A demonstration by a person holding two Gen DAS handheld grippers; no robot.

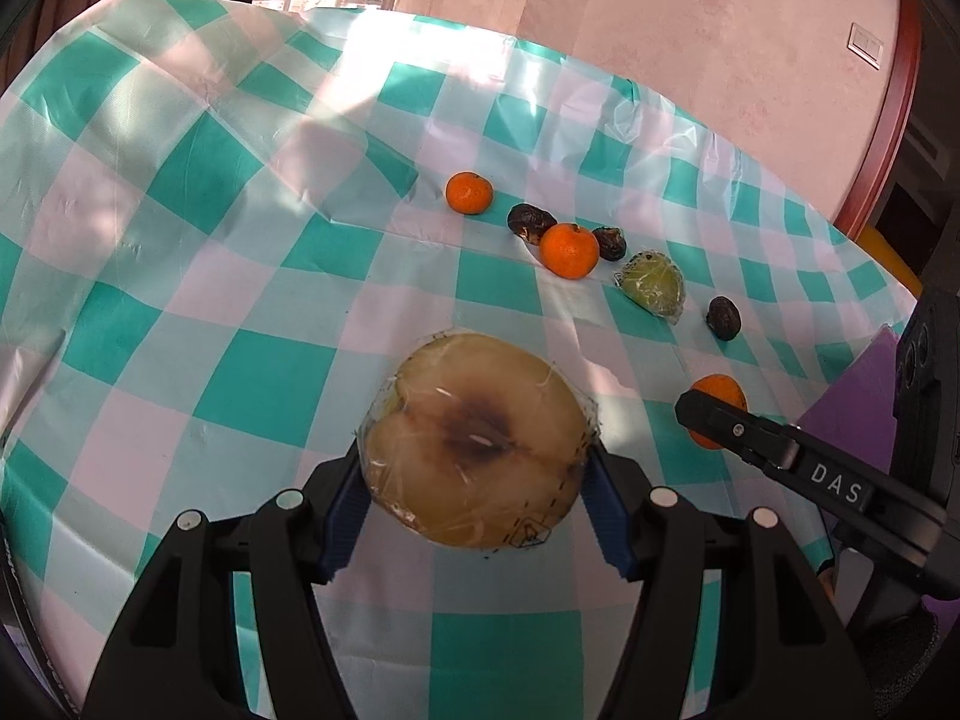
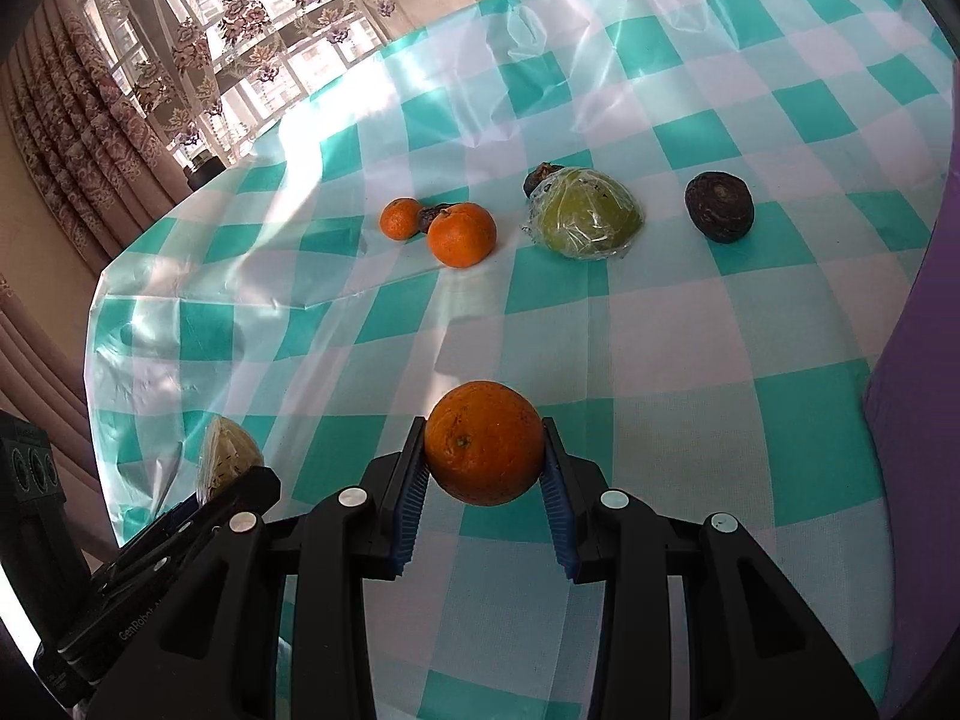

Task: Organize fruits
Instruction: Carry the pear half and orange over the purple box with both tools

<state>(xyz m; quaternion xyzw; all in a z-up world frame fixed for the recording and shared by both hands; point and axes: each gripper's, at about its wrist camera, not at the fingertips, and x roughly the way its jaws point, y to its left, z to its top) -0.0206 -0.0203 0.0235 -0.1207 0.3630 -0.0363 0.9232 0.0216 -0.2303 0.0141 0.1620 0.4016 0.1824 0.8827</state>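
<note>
Over the teal-and-white checked surface (image 1: 240,372) I hold a fruit in each hand. My left gripper (image 1: 474,480) has its blue-padded fingers (image 1: 345,516) pressed against both sides of a browned apple half (image 1: 474,438) wrapped in clear film, cut face turned up toward the camera. My right gripper (image 2: 485,468) is clamped on an orange (image 2: 485,443), its fingers (image 2: 408,498) tight against the peel on either side; from the left wrist view that same orange shows just beyond the apple half, off to its right. Farther from the apple half, a loose row of fruit lies on the cloth: a small mandarin (image 1: 468,192), then a dark wrinkled fruit (image 1: 530,221), a bigger mandarin (image 1: 569,250) touching another dark fruit (image 1: 609,242), then a green apple half (image 1: 651,286) in film, and one more dark fruit (image 1: 723,317) near the row's right end. Something purple (image 2: 918,420) stands at the right edge of the surface, beyond the orange. Behind the far edge, patterned curtains (image 2: 90,138) hang beside a bright window (image 2: 240,48).
</note>
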